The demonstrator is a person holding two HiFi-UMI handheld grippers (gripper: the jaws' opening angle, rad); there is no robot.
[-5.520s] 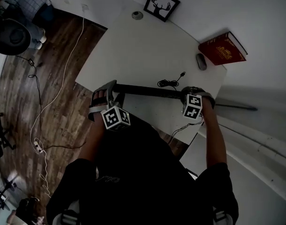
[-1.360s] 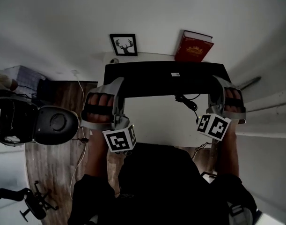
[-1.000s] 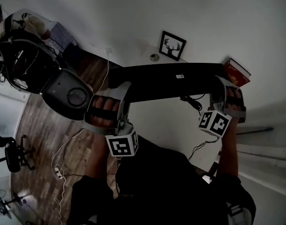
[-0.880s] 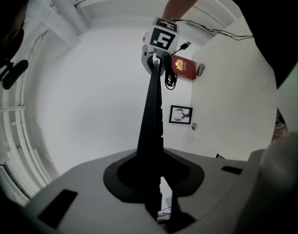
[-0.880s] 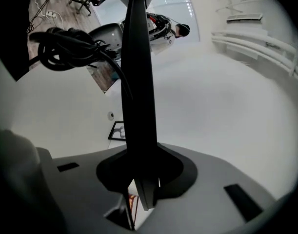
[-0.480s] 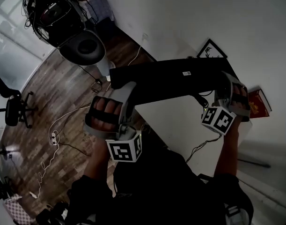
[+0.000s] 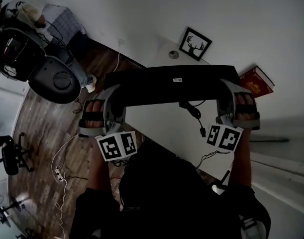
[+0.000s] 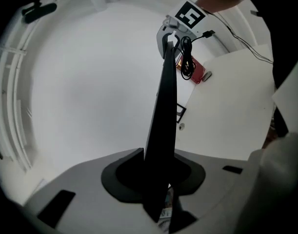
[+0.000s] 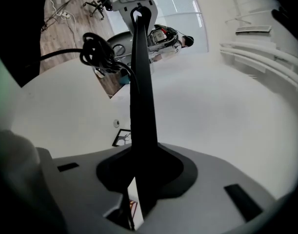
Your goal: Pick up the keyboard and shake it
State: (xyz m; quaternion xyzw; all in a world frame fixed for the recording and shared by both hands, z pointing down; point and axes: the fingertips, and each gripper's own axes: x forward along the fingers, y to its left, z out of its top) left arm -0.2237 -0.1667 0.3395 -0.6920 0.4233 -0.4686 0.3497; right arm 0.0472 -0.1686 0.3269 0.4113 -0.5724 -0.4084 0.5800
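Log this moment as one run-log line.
long black keyboard: aloft over white table, black cable dangling | left gripper: clamps left end, fingers just opened slightly | right gripper: clamps right end

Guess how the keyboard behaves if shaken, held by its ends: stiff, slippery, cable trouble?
Probably stiff: the keyboard spans straight end to end with no sag. Its loose cable dangles underneath and will likely whip about. On the left gripper the jaws have just been opening a little with the thin end between them, so that end might slip.
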